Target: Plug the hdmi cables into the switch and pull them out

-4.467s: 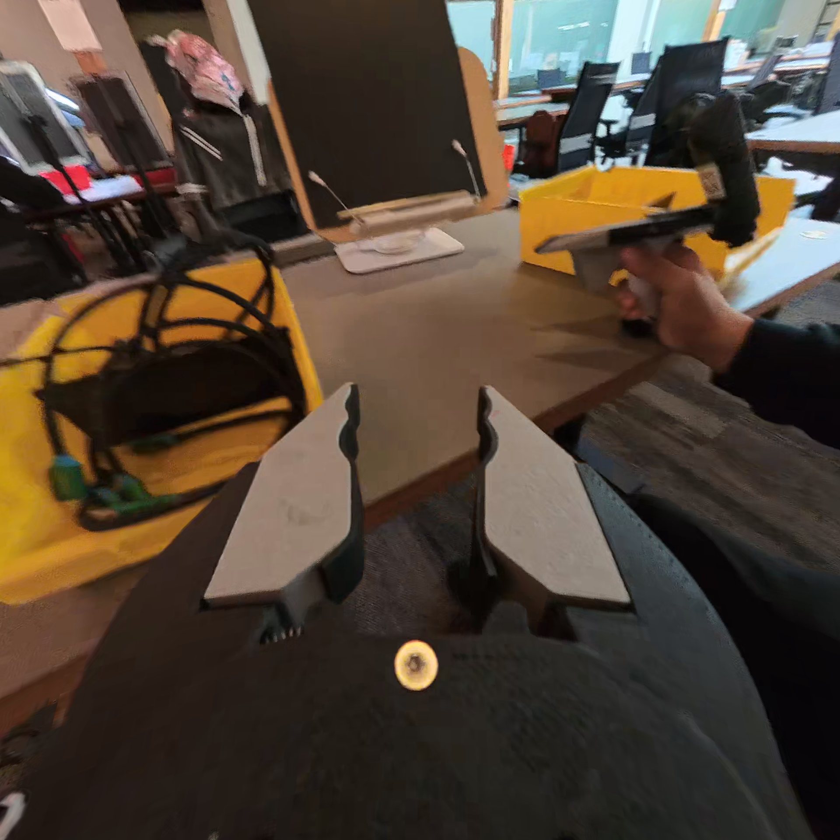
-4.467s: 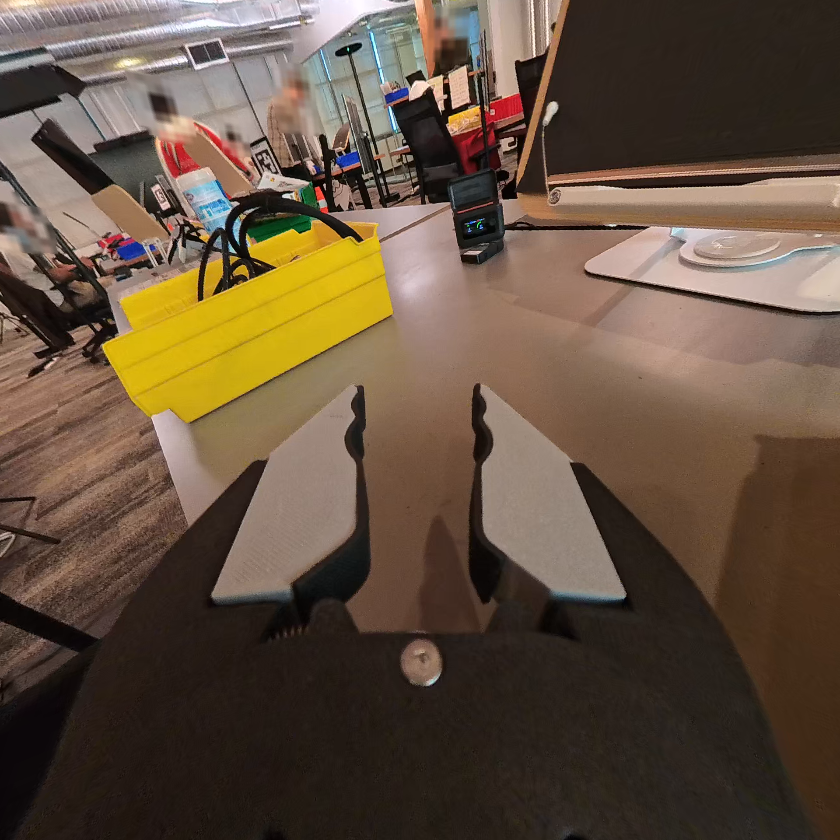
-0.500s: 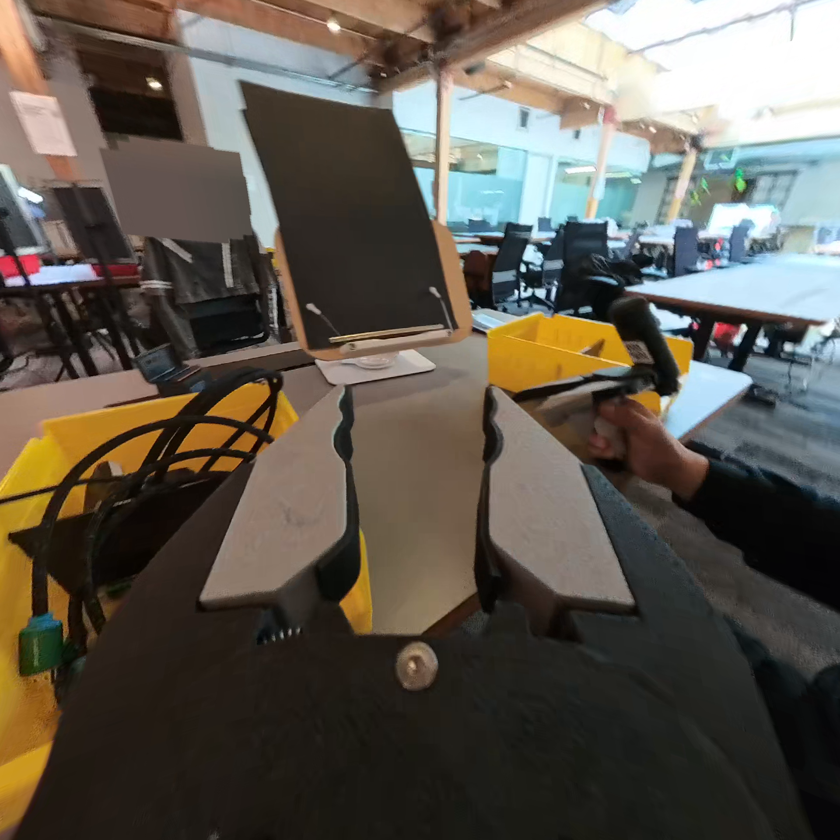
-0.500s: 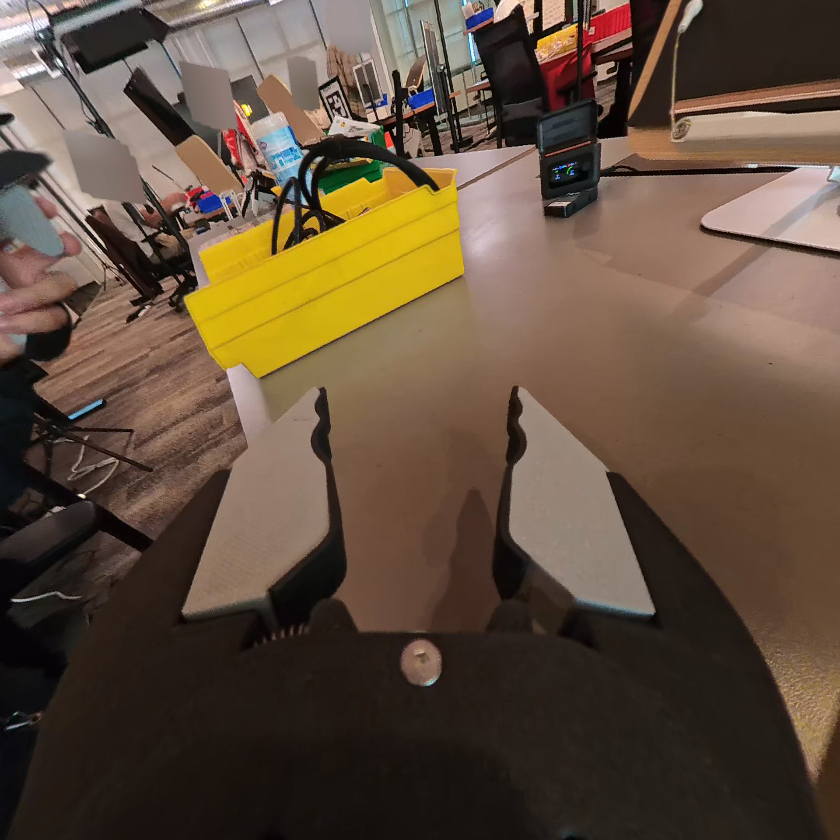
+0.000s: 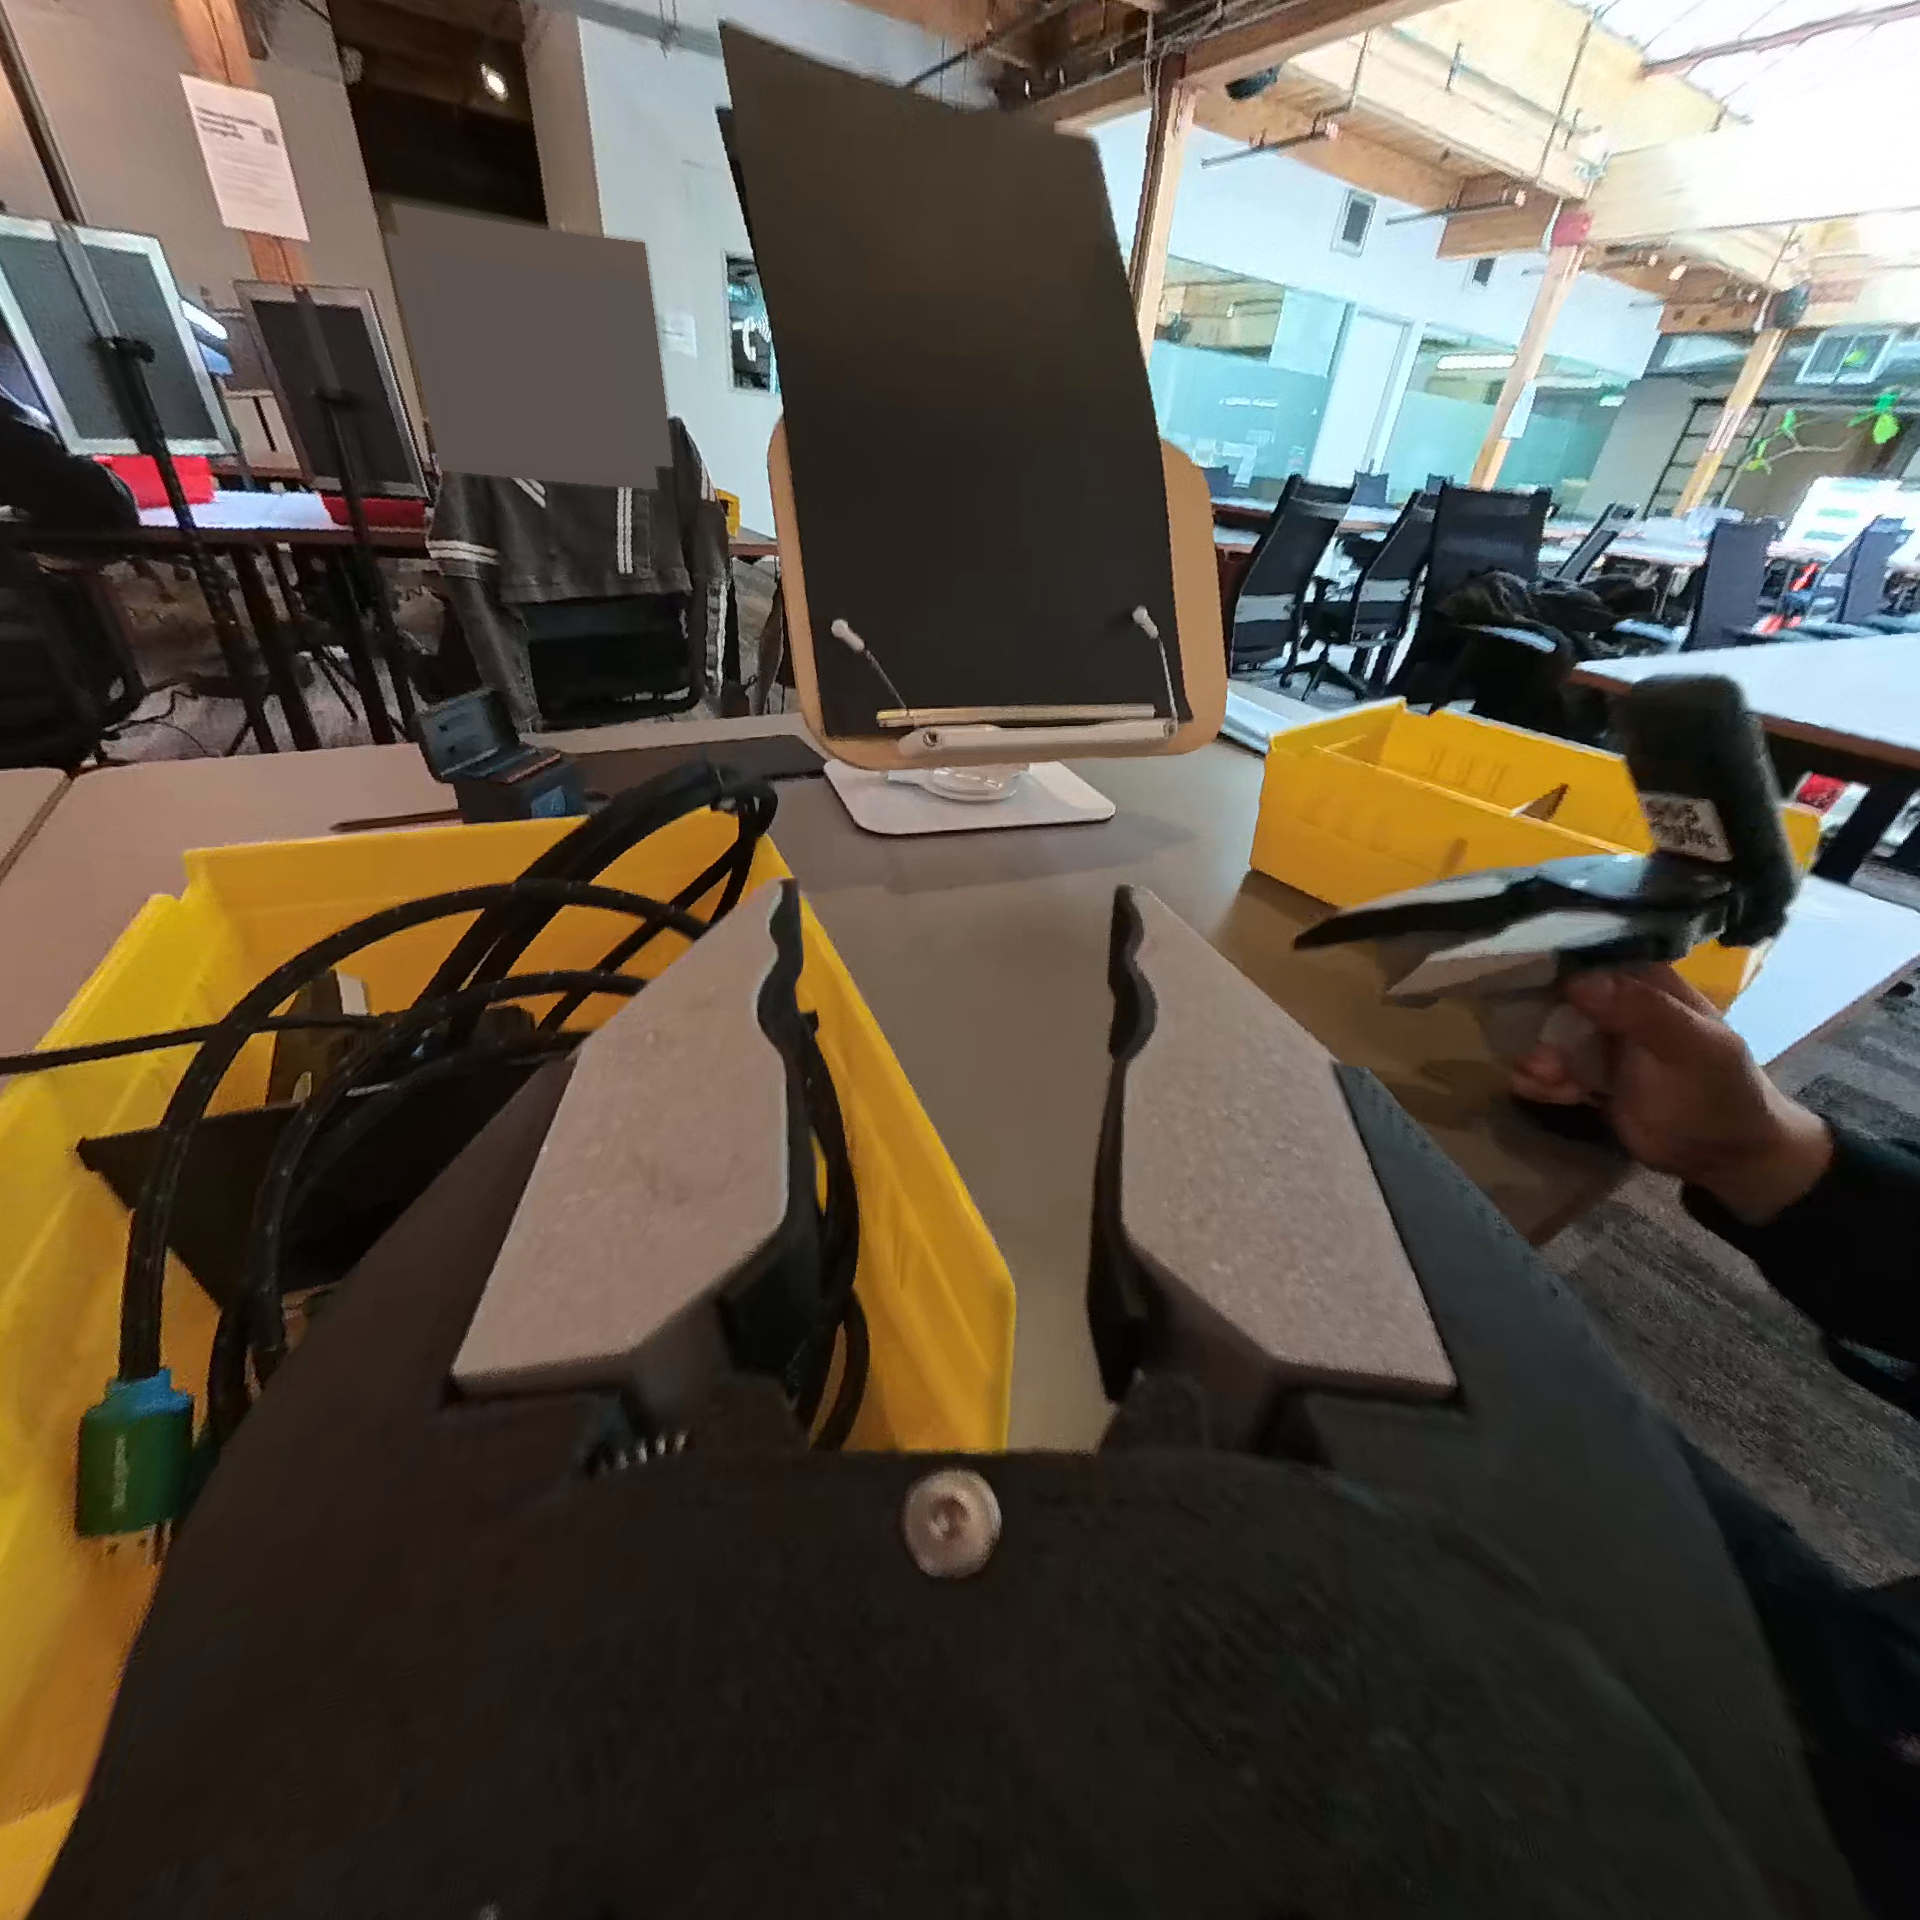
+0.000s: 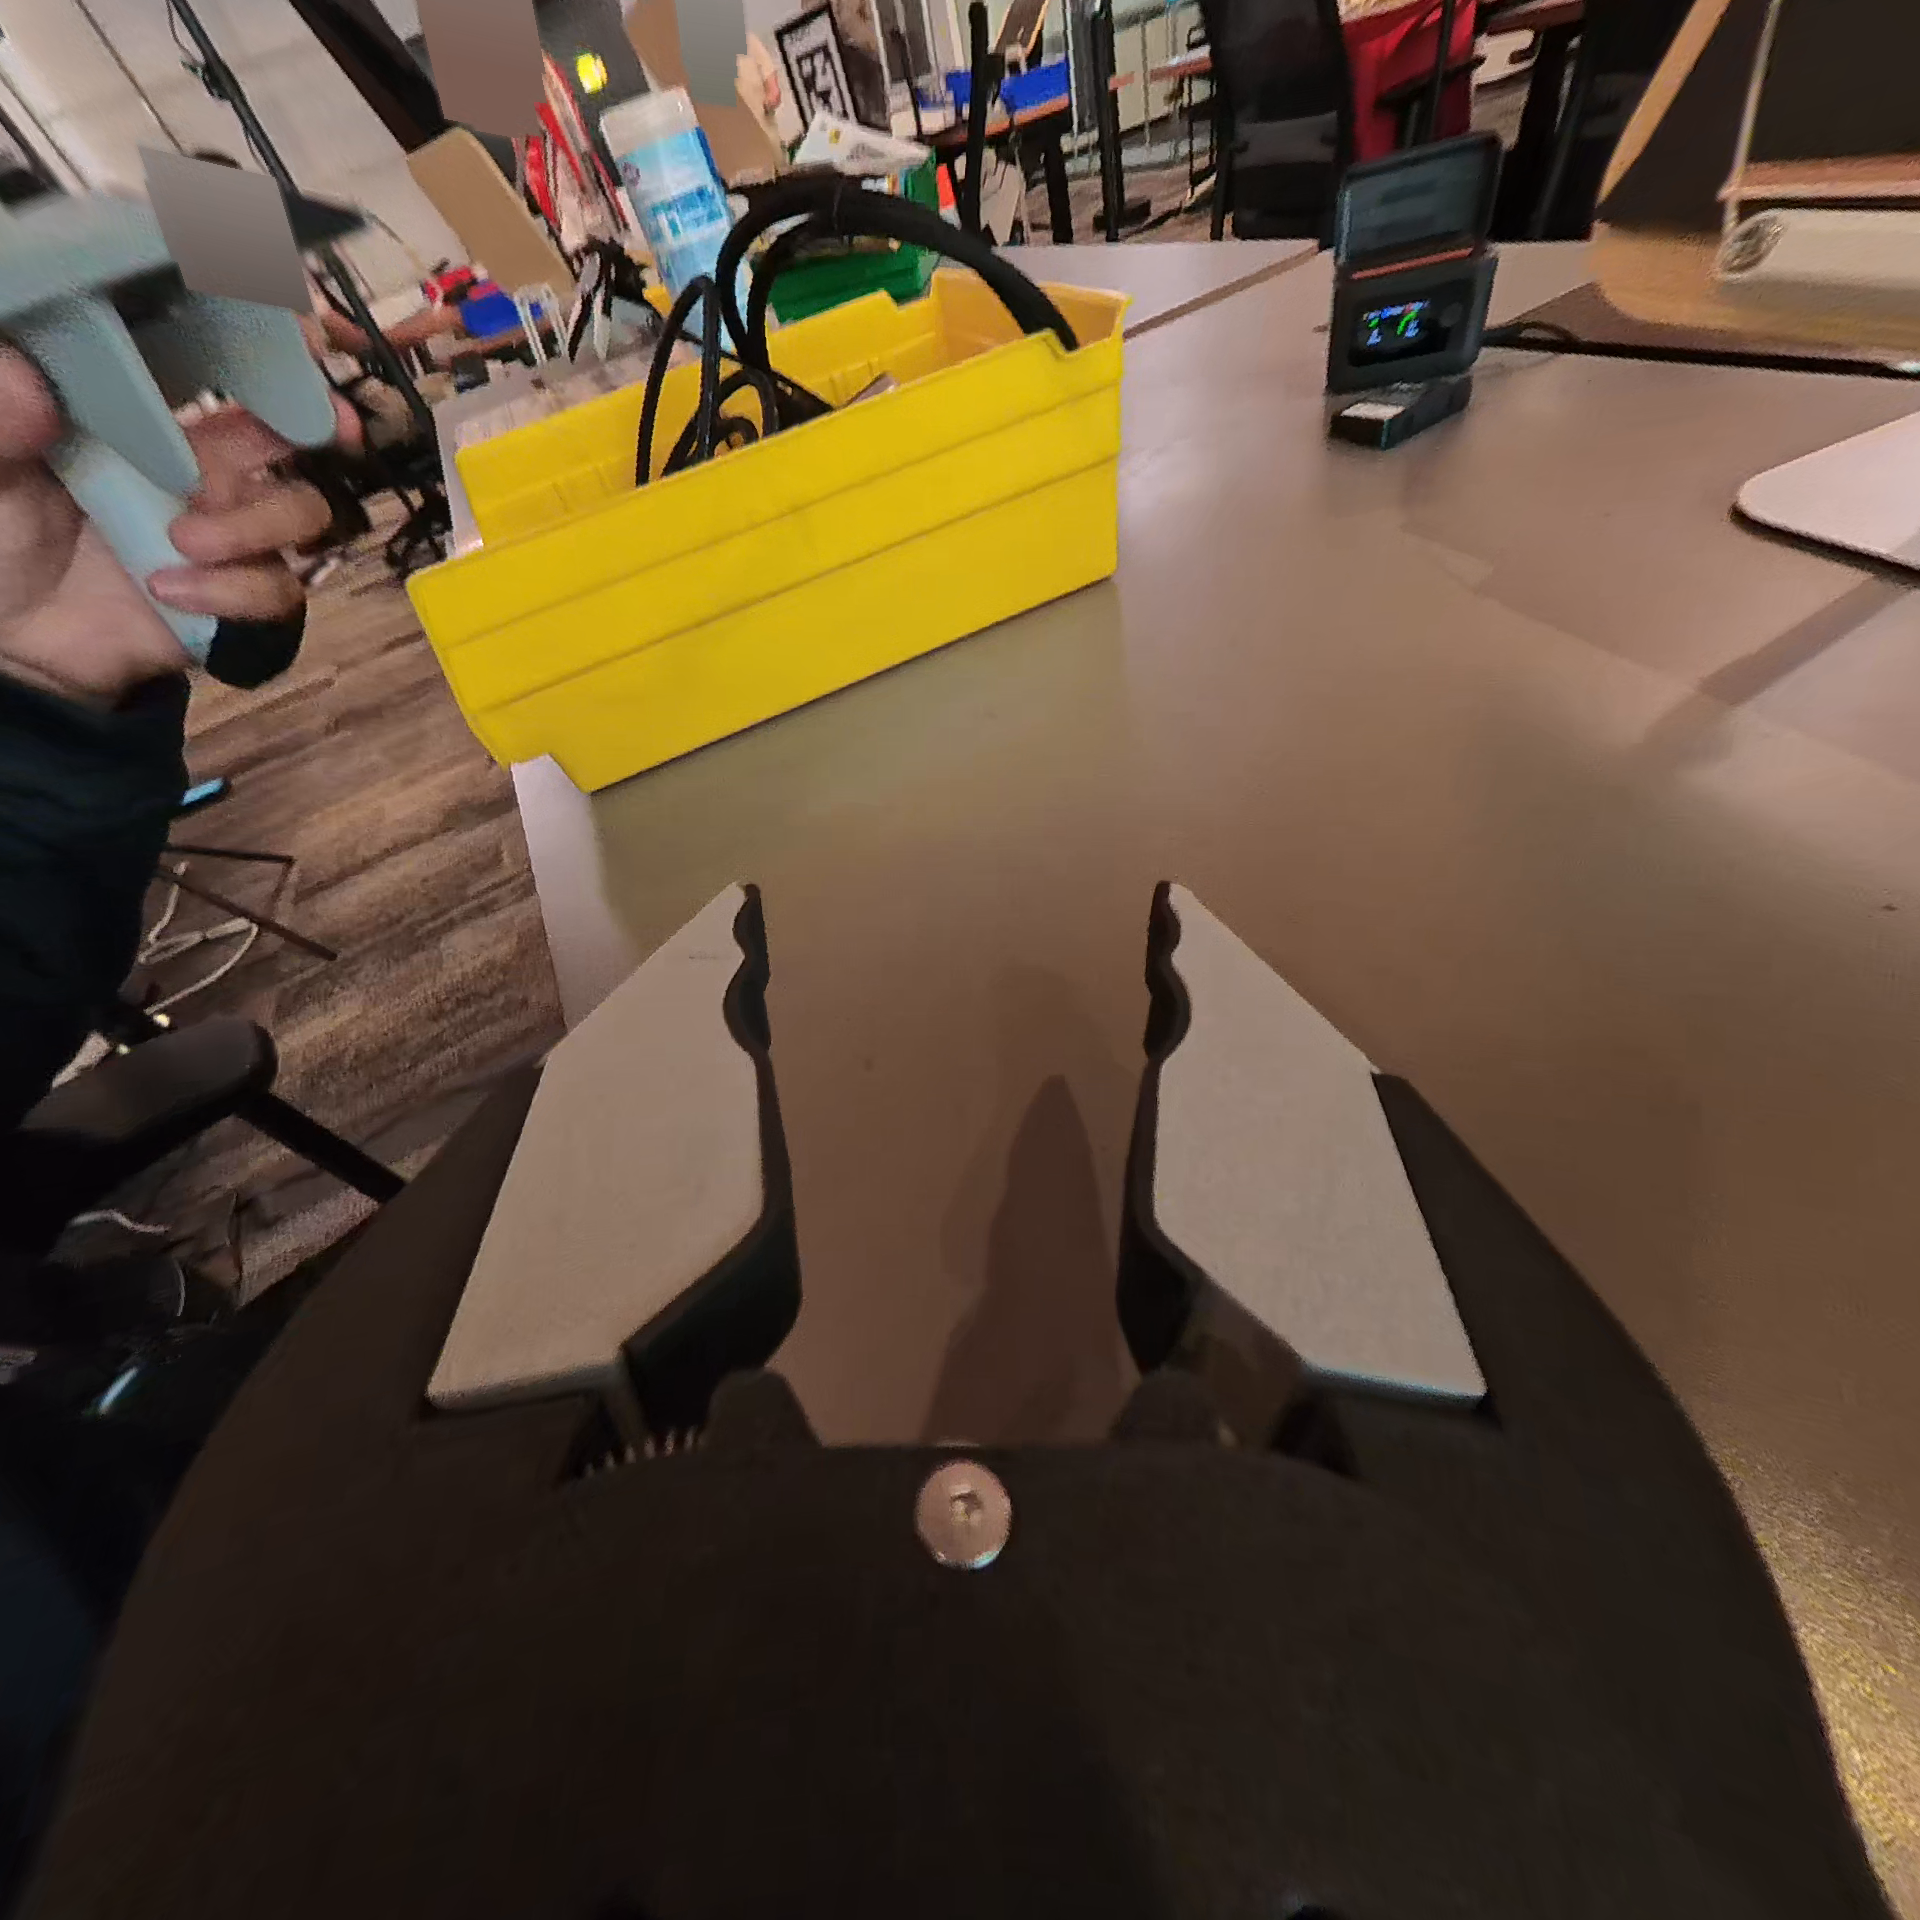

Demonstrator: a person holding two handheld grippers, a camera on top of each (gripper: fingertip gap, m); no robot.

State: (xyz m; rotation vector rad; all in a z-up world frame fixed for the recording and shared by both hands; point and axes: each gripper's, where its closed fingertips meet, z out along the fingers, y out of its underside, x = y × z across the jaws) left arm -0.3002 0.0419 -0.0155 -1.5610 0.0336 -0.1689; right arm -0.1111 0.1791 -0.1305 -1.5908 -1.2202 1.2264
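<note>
Black braided HDMI cables [image 5: 436, 997] lie coiled in a yellow bin [image 5: 914, 1195] at the left of the table. One has a green plug [image 5: 130, 1455] at the near left. A flat black piece [image 5: 177, 1153] lies under them; I cannot tell if it is the switch. My left gripper [image 5: 951, 914] is open and empty above the bin's right wall. My right gripper [image 6: 954, 914] is open and empty low over the bare table, with the bin [image 6: 790, 582] and cables [image 6: 862, 218] ahead of it. It also shows in the left wrist view [image 5: 1455, 920], held by a hand.
A black board on a white-based stand [image 5: 966, 468] stands at the back of the table [image 5: 997, 1039]. A second yellow bin [image 5: 1455, 810] sits at the right. A small black device with a lit screen [image 6: 1403, 301] stands behind the first bin. The table edge is at the left. It is some 20 cm from my left tips to the green plug [image 5: 130, 1455].
Both grippers have opened wider since 4.5 s ago. My left gripper has risen from below the table edge to over the bin. My right gripper has swung left toward the bin.
</note>
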